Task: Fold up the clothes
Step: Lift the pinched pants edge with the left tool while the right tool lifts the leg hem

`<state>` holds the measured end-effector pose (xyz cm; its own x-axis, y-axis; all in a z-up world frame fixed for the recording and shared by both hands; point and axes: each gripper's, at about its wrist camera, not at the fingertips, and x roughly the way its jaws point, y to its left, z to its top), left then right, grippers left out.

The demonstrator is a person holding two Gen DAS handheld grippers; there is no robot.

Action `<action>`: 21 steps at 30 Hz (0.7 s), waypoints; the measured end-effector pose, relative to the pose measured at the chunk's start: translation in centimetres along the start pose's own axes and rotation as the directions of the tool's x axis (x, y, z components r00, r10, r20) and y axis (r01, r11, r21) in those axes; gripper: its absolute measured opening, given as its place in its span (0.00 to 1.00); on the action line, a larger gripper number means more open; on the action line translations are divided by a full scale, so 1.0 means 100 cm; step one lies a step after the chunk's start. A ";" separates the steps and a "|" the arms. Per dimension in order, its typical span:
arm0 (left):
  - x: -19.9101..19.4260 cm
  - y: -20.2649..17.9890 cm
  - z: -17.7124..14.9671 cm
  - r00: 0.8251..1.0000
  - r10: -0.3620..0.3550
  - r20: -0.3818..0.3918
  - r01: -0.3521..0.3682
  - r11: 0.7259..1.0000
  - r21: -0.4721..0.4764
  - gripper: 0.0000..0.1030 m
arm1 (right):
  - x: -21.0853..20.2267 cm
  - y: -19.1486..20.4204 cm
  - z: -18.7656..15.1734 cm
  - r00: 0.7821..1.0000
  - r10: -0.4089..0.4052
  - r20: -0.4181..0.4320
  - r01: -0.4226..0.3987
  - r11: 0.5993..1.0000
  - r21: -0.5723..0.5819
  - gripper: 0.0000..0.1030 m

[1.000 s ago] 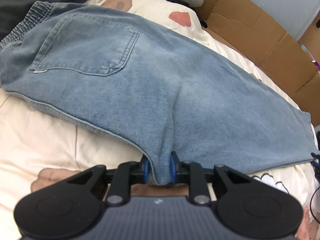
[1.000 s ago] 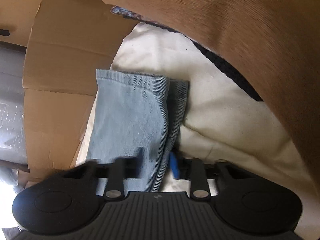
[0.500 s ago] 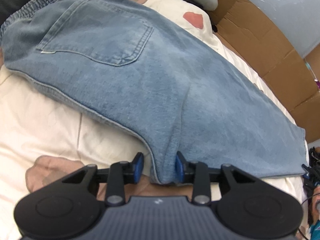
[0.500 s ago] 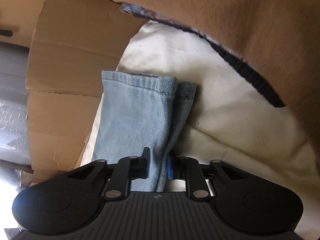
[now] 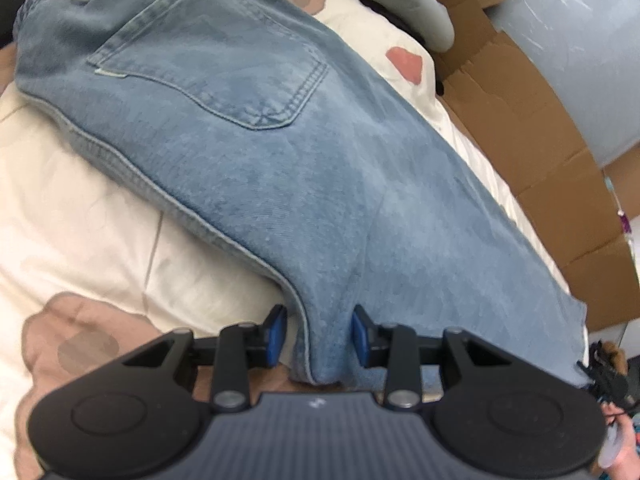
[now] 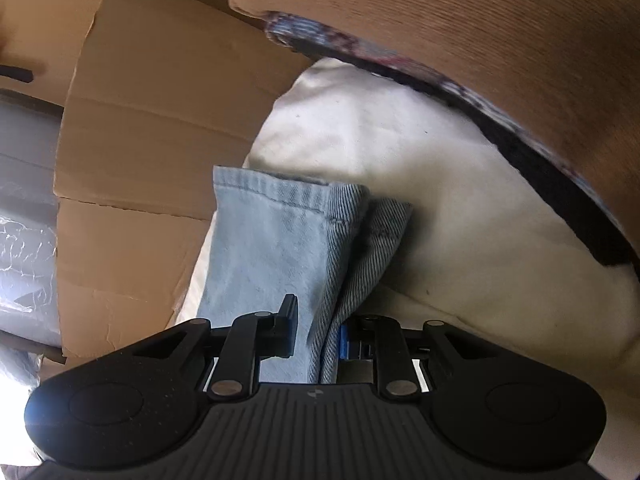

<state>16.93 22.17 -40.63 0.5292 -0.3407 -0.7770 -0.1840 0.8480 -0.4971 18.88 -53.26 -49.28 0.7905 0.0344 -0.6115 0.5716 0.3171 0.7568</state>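
Light blue jeans (image 5: 280,160) lie flat on a cream quilt (image 5: 80,220), back pocket (image 5: 216,60) up and waistband at the far left. My left gripper (image 5: 318,334) is open. A raised fold at the jeans' near edge stands between its blue pads (image 5: 276,334), with a gap on the left side. In the right wrist view the leg hems (image 6: 272,240) lie stacked near the quilt's edge. My right gripper (image 6: 318,332) is slightly open around the doubled side seam. The fold rests against the right pad.
Flattened cardboard (image 5: 520,100) lines the far side of the bed and shows again as cardboard (image 6: 160,100) left of the hems. A grey cushion (image 5: 420,0) lies beyond the jeans. Brown ribbed cloth (image 6: 480,20) with a dark patterned border hangs over the quilt (image 6: 440,200).
Both grippers have let go: the left pads, pinched on the denim fold, have spread apart, and the right jaws have eased off the seam. The left view has rolled a little.
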 end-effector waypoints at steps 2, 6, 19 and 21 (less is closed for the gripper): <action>0.000 0.001 -0.001 1.000 -0.009 0.008 0.009 1.000 -0.008 0.36 | 0.000 -0.002 0.002 1.000 0.009 0.005 -0.009 1.000 0.009 0.20; 0.001 0.006 -0.003 0.999 -0.033 0.018 0.033 0.999 -0.042 0.38 | 0.000 -0.006 0.007 1.000 0.023 0.010 -0.024 0.999 0.025 0.20; -0.005 0.020 -0.017 0.993 -0.110 0.042 0.115 0.984 -0.133 0.40 | -0.011 0.011 0.020 1.000 -0.007 -0.001 0.007 1.000 -0.030 0.07; -0.006 0.022 -0.022 0.991 -0.132 0.033 0.135 0.981 -0.140 0.40 | -0.010 0.014 0.021 1.000 -0.003 0.000 0.003 0.999 -0.036 0.06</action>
<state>14.38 23.33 -42.11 0.5757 -0.4361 -0.6917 -0.2247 0.7289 -0.6466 19.34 -54.82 -47.13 0.7888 0.0331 -0.6138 0.5658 0.3511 0.7460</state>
